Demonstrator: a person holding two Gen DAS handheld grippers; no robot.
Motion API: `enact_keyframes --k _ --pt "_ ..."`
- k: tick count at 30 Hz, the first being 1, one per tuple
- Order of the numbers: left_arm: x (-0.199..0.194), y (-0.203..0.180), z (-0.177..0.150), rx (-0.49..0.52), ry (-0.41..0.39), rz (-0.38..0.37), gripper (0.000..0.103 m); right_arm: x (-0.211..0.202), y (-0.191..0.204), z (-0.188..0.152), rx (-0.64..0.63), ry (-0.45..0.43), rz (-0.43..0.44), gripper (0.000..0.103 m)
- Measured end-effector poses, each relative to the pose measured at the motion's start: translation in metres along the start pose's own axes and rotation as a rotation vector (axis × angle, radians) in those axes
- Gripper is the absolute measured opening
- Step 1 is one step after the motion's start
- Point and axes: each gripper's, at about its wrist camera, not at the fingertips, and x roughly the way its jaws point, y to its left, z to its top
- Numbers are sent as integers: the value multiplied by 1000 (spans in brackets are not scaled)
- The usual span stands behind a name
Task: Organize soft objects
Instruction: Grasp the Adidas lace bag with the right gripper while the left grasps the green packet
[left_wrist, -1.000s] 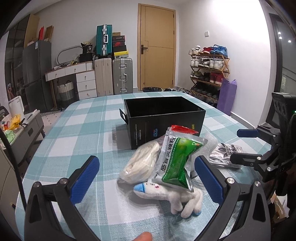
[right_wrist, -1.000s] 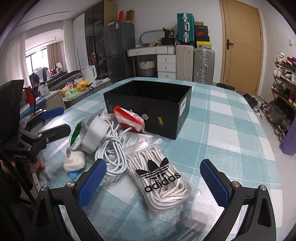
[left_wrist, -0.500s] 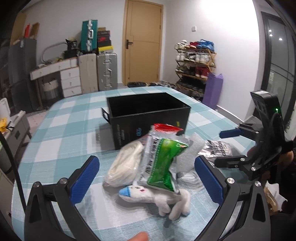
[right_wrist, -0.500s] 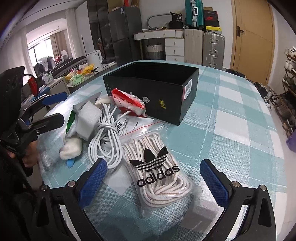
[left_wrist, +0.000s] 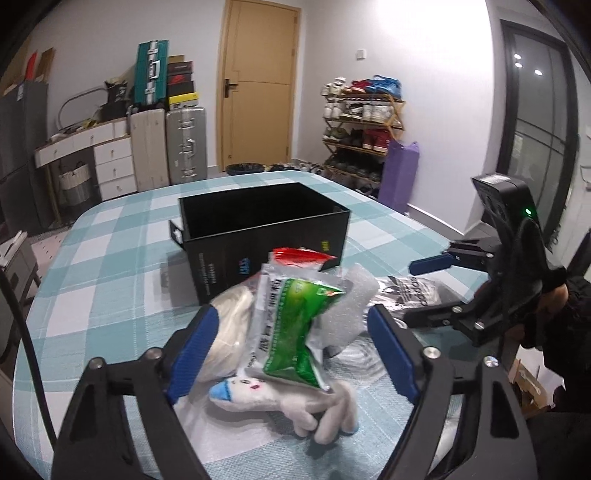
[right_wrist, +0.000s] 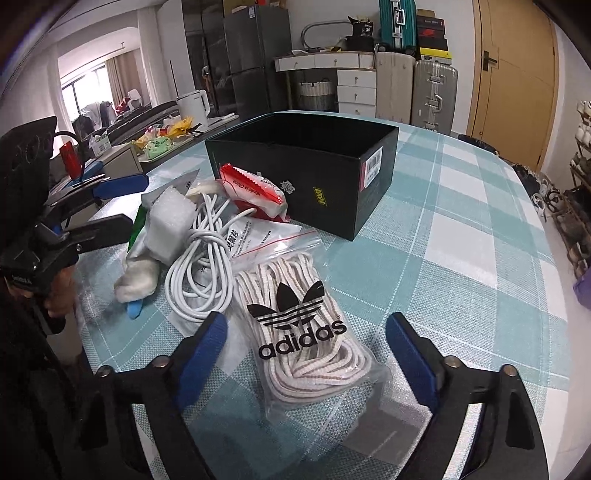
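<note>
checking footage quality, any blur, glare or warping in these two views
Left wrist: green packet and plush toy are smeared, wall top right blown out, door bowed. Right wrist: sharp on the laces bag, window overexposed, black corners.

I read "adidas" with the trefoil on the clear lace bag (right_wrist: 295, 325) — nearer me than the black box (right_wrist: 314, 162); "Made in China" on the red-white packet (right_wrist: 255, 192) against its wall.

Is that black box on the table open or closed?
Open. The black box has no lid on it, and both wrist views look past its rim at dark inner walls. Its floor is hidden, so whether anything lies inside cannot be told.
</note>
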Motion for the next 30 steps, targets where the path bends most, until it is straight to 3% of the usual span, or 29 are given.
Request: enact_keyframes --k 3,8,14,17,21,30 --pt "7 -5 -1 14 34 -22 57 2 -1 0 -1 3 4 84" --pt "11 -6 -2 -2 61 -59 51 6 -2 1 -2 14 16 76" --pt "10 -3 -3 -26 64 -81 43 6 -1 1 -3 9 24 75" --pt "8 -4 -3 -21 56 -89 31 6 -1 1 -2 13 25 69" --pt "3 -6 -3 1 47 -88 16 4 0 1 -5 7 26 68" --pt "-4 -4 -1 -9 16 -80 10 9 1 4 -12 25 24 61"
